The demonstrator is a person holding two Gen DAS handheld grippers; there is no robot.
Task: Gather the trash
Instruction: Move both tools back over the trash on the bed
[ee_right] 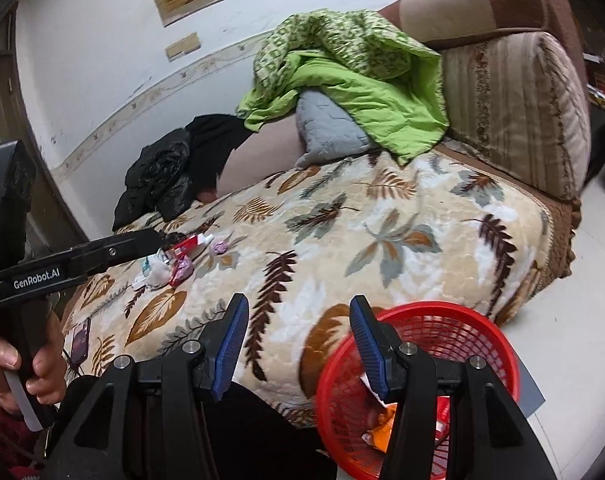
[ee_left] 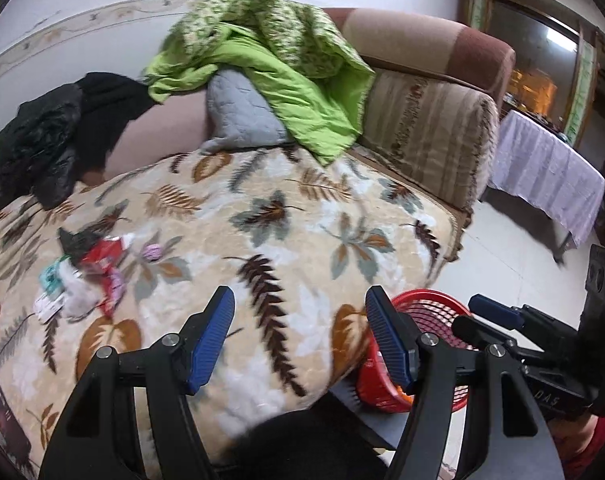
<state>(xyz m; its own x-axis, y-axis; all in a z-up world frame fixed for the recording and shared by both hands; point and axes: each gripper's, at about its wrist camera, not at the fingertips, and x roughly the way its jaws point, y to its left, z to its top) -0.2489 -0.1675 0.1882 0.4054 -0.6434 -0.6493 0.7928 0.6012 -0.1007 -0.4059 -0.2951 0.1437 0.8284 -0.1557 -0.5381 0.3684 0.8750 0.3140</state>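
Note:
A small pile of trash (ee_left: 90, 268) lies on the leaf-patterned blanket (ee_left: 262, 240): red, pink and white wrappers and a crumpled tissue. My left gripper (ee_left: 300, 296) hangs open above the blanket, to the right of and nearer than the pile, with nothing between its blue pads. My right gripper (ee_right: 298, 304) is open and empty too, its right finger over the rim of a red mesh basket (ee_right: 442, 320) that holds orange and white wrappers (ee_right: 382, 420). In the right wrist view the left gripper (ee_right: 158, 238) reaches towards the trash pile (ee_right: 174, 260). The basket (ee_left: 426, 308) stands beside the bed's near corner.
A dark phone (ee_right: 80, 340) lies on the blanket near its front edge. Black clothes (ee_left: 50, 136), a grey pillow (ee_left: 242, 112) and a green quilt (ee_left: 282, 60) are heaped at the back. A striped sofa arm (ee_left: 434, 136) and a cloth-covered table (ee_left: 550, 176) stand to the right.

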